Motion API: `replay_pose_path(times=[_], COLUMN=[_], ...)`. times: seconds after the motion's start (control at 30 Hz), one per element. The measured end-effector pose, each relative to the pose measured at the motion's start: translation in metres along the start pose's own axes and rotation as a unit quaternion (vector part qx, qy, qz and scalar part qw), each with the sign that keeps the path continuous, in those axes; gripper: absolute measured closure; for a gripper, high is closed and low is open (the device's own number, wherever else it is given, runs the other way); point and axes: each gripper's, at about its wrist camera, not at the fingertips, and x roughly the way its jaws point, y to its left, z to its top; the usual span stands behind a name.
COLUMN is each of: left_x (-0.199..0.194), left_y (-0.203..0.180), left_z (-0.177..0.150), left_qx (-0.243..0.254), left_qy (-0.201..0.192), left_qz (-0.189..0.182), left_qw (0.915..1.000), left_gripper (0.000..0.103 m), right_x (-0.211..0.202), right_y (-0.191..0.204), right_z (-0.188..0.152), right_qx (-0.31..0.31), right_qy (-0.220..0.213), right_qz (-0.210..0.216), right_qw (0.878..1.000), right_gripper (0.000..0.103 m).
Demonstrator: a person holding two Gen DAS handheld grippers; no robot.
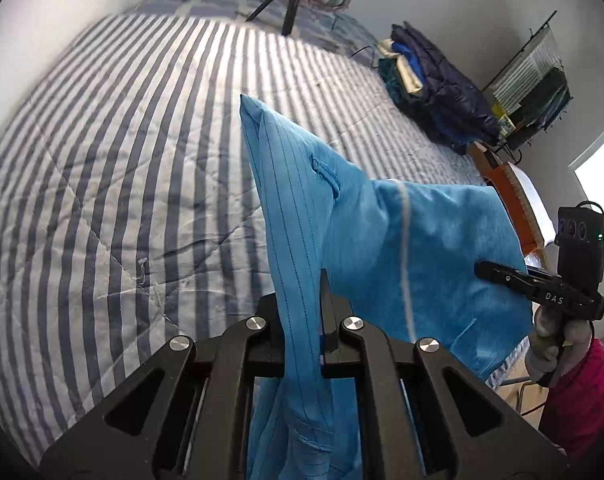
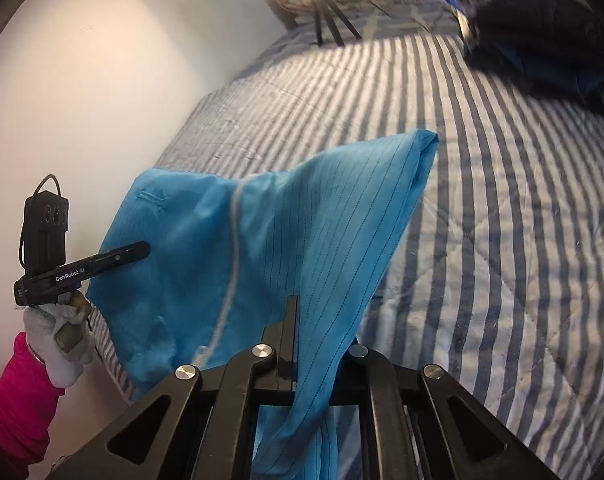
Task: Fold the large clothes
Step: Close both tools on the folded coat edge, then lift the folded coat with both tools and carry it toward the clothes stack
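A bright blue pinstriped garment with a pale zip hangs stretched between my two grippers above the bed. My left gripper is shut on one edge of it, and the cloth runs up between the fingers to a raised corner. In the right wrist view my right gripper is shut on the opposite edge of the garment. Each view shows the other gripper from the side, its tip pressed into the cloth: the right gripper and the left gripper. Both are held by gloved hands with pink sleeves.
A blue-and-white striped quilt covers the bed under the garment. A pile of dark clothes lies at its far right edge, tripod legs and bedding stand at the head. A wall runs along the left; a rack and a window are at the right.
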Motion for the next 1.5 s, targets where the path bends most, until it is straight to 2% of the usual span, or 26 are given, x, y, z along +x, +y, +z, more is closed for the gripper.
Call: replay_pose_path(times=[0.2,0.37,0.57,0.77,0.93,1.07,1.27,1.5], left_x=[-0.028,-0.051,-0.075,-0.098,-0.114,-0.115,-0.089,-0.037], left_y=[-0.027,-0.053,-0.090,-0.125,-0.156,-0.181,-0.223,-0.276], left_z=[0.009,0.021,0.038,0.059,0.080,0.103,0.160,0.247], left_qx=[0.017,0.036,0.072,0.096,0.118,0.137,0.155,0.182], left_qy=[-0.024,-0.043,-0.067,-0.092,-0.111,-0.119,-0.122,-0.132], left_qz=[-0.013,-0.020,-0.009,-0.012,-0.020,-0.028,-0.050,-0.068], left_qw=[0.9995,0.9982,0.9951,0.9910,0.9865,0.9831,0.9790,0.9720], left_gripper=[0.098,0.098,0.098,0.098,0.098,0.098,0.098,0.098], right_x=[-0.029,-0.059,-0.095,-0.135,-0.162,-0.186,-0.214,-0.236], right_y=[0.034,0.038,0.054,0.082,0.092,0.082,0.049,-0.015], right_z=[0.016,0.027,0.038,0.055,0.073,0.090,0.127,0.206], right_qx=[-0.035,-0.059,-0.089,-0.134,-0.156,-0.157,-0.144,-0.127], right_qy=[-0.023,-0.041,-0.060,-0.091,-0.114,-0.130,-0.150,-0.176], right_qz=[-0.014,-0.030,-0.075,-0.122,-0.140,-0.153,-0.179,-0.217], right_qw=[0.999,0.997,0.991,0.979,0.971,0.967,0.962,0.952], right_gripper=[0.098,0.098,0.098,0.098,0.098,0.098,0.098,0.098])
